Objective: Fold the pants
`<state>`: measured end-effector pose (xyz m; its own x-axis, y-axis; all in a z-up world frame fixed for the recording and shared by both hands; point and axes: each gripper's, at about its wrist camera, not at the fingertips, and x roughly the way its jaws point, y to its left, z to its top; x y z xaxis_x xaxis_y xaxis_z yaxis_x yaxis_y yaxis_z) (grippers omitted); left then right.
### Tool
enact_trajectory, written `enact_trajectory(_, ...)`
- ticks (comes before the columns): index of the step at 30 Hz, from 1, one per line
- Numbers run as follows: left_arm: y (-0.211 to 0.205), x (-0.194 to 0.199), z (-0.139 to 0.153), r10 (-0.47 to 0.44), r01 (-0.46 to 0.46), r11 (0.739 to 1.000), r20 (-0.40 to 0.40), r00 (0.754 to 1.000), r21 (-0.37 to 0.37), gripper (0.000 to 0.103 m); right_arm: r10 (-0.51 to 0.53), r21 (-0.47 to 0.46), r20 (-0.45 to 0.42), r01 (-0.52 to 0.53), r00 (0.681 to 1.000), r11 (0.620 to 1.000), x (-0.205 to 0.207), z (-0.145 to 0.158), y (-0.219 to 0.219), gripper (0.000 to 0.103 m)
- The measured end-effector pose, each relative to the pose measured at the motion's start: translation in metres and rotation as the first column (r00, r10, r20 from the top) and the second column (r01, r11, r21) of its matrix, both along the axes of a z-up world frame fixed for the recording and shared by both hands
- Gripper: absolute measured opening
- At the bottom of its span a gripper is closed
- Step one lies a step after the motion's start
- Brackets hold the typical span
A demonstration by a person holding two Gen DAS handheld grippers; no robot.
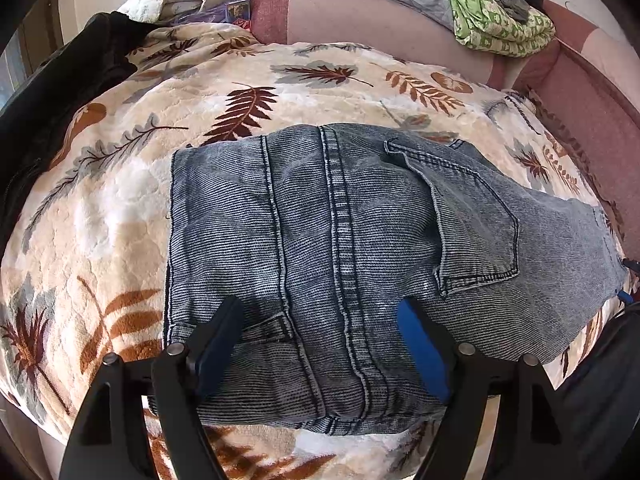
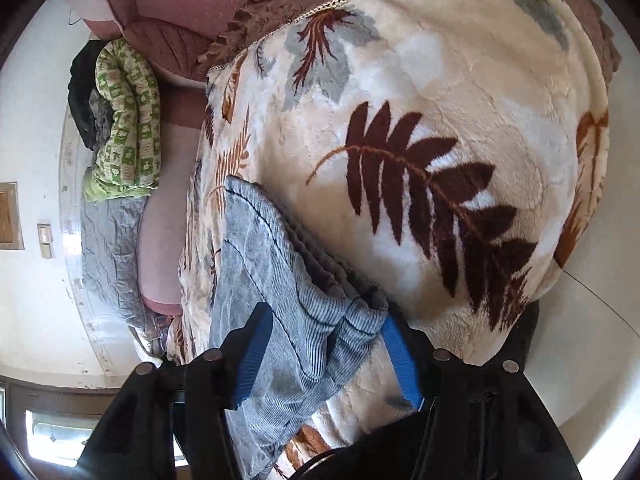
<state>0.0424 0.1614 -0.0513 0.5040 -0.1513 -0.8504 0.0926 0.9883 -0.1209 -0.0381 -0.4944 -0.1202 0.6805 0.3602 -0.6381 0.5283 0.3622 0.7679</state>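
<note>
The pants, blue-grey denim, are laid folded on a cream blanket printed with brown leaves, a back pocket facing up towards three o'clock of the bundle. The left gripper is held over the bundle's six o'clock edge, its fingers spread wide with cloth between but not pinched. In the right wrist view, the right gripper is seen with its fingers parted around a bunched denim edge; no pinching is visible. A green patterned quilt is piled well apart at one o'clock, and dark clothing at ten o'clock.
</note>
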Motion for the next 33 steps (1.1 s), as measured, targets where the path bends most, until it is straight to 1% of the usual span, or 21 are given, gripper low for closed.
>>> enact_trajectory(1,0.0,0.0,0.0,0.0,0.0,1.0,0.0,1.0,0.0,0.08,0.025,-0.023,-0.005,-0.025,1.0,0.999,0.005,0.003,0.001,0.052)
enact_trajectory(2,0.0,0.0,0.0,0.0,0.0,1.0,0.0,1.0,-0.001,0.08,0.054,-0.041,0.003,-0.054,0.999,0.998,0.008,0.007,0.002,0.018)
enact_trajectory(5,-0.001,0.0,0.0,-0.002,0.002,1.0,-0.001,1.0,0.002,0.08,0.147,-0.221,0.039,-0.135,0.988,0.966,0.018,0.047,0.011,0.018)
enact_trajectory(9,-0.002,0.002,0.0,-0.002,0.002,1.0,-0.002,1.0,0.006,0.081,0.242,-0.47,0.049,-0.191,0.969,0.862,0.022,0.108,0.028,0.017)
enact_trajectory(11,-0.002,0.003,0.001,0.0,0.0,1.0,-0.005,1.0,0.004,0.081,0.258,-0.522,0.007,-0.217,0.966,0.825,0.018,0.106,0.031,0.017)
enact_trajectory(14,-0.003,0.003,0.003,-0.011,0.011,1.0,-0.007,1.0,-0.004,0.081,0.253,-0.504,-0.12,-0.278,0.96,0.818,0.015,0.05,0.025,0.017)
enact_trajectory(15,-0.004,0.004,0.004,-0.012,0.012,1.0,-0.01,1.0,0.003,0.081,0.265,-0.477,-0.169,-0.314,0.949,0.821,0.018,0.027,0.025,0.018)
enact_trajectory(16,-0.005,0.004,0.006,-0.014,0.014,1.0,-0.015,1.0,0.014,0.081,0.263,-0.478,-0.125,-0.291,0.957,0.829,0.014,0.018,0.022,0.021)
enact_trajectory(18,-0.008,0.001,0.018,-0.021,0.02,1.0,0.016,1.0,0.021,0.081,0.252,-0.46,-0.101,-0.27,0.962,0.846,0.008,0.024,0.016,0.027)
enact_trajectory(19,-0.01,0.0,0.028,-0.024,0.024,1.0,0.05,0.998,0.011,0.081,0.233,-0.488,-0.141,-0.272,0.962,0.829,0.008,0.03,0.016,0.042)
enact_trajectory(20,-0.012,-0.001,0.038,-0.027,0.027,1.0,0.083,0.996,0.001,0.081,0.215,-0.54,-0.189,-0.284,0.958,0.793,0.007,0.037,0.017,0.052)
enact_trajectory(22,-0.015,-0.002,0.055,-0.032,0.036,0.999,0.148,0.988,-0.026,0.081,0.196,-0.616,-0.213,-0.287,0.957,0.734,0.006,0.054,0.02,0.052)
enact_trajectory(24,-0.019,0.003,0.058,-0.034,0.04,0.999,0.169,0.985,-0.031,0.082,0.179,-0.659,-0.164,-0.243,0.97,0.712,0.007,0.078,0.026,0.052)
enact_trajectory(25,-0.021,0.009,0.049,-0.032,0.032,0.999,0.135,0.99,-0.003,0.086,0.197,-0.673,-0.132,-0.234,0.971,0.702,0.011,0.09,0.033,0.053)
enact_trajectory(26,-0.023,0.018,0.032,-0.019,0.016,0.999,0.061,0.998,0.048,0.086,0.229,-0.688,-0.114,-0.243,0.967,0.684,0.017,0.102,0.046,0.053)
enact_trajectory(27,-0.023,0.026,0.005,0.005,0.0,0.994,-0.044,0.999,0.109,0.086,0.28,-0.697,-0.096,-0.265,0.955,0.666,0.026,0.113,0.061,0.053)
enact_trajectory(28,-0.019,0.027,-0.01,0.008,-0.002,0.996,-0.066,0.998,0.09,0.09,0.348,-0.692,-0.076,-0.301,0.934,0.657,0.037,0.122,0.08,0.054)
enact_trajectory(29,-0.013,0.022,-0.009,0.016,-0.015,0.998,-0.01,1.0,0.064,0.092,0.414,-0.665,-0.064,-0.348,0.908,0.661,0.047,0.123,0.095,0.058)
enact_trajectory(30,-0.012,0.02,-0.007,0.01,-0.009,0.998,-0.017,1.0,0.066,0.092,0.467,-0.624,-0.073,-0.406,0.881,0.668,0.059,0.12,0.108,0.06)
enact_trajectory(31,-0.011,0.02,-0.003,0.013,-0.011,0.998,-0.025,1.0,0.067,0.092,0.511,-0.576,-0.114,-0.476,0.852,0.665,0.07,0.109,0.12,0.067)
enact_trajectory(33,-0.007,0.018,0.008,0.029,-0.028,0.999,-0.024,0.999,0.038,0.092,0.553,-0.46,-0.271,-0.611,0.788,0.645,0.091,0.067,0.131,0.069)
